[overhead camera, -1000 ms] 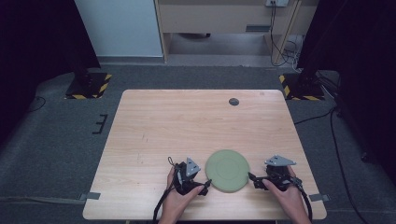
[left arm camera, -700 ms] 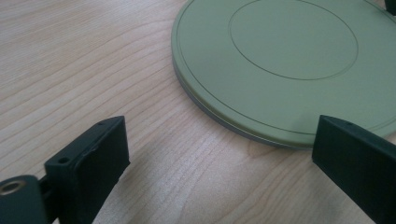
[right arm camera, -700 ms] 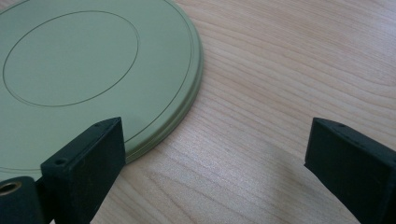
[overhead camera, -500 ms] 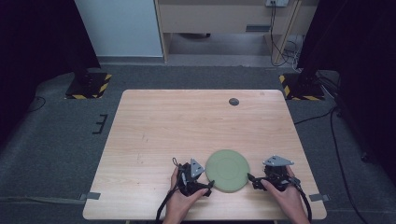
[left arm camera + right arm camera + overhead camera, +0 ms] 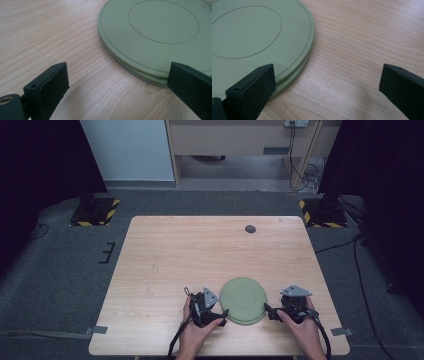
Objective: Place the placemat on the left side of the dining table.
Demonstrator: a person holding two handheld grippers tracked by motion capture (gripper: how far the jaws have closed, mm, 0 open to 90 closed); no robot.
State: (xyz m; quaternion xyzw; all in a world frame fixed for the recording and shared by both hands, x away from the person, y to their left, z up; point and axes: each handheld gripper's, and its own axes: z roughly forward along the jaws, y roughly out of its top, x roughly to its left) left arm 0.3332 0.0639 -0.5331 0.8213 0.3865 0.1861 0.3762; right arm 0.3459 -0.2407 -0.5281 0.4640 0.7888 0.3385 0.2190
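Note:
A stack of two flat round green plates [image 5: 244, 299] lies on the wooden table [image 5: 200, 255] near its front edge. My left gripper [image 5: 219, 316] sits just left of the stack and is open. In the left gripper view the plates [image 5: 155, 32] lie ahead, and the left gripper [image 5: 117, 85] has its right jaw over the stack's rim. My right gripper [image 5: 268, 312] sits just right of the stack, also open. In the right gripper view the right gripper [image 5: 327, 90] has its left jaw over the edge of the plates [image 5: 249, 37]. Nothing is gripped.
A small dark round disc [image 5: 250, 228] is set in the tabletop near the far edge. Grey carpet surrounds the table, with yellow-black striped stand bases [image 5: 95, 212] at the back left and back right. Bare wood stretches beyond the plates.
Both grippers have edged slightly inward toward the plate stack. The plates have not moved.

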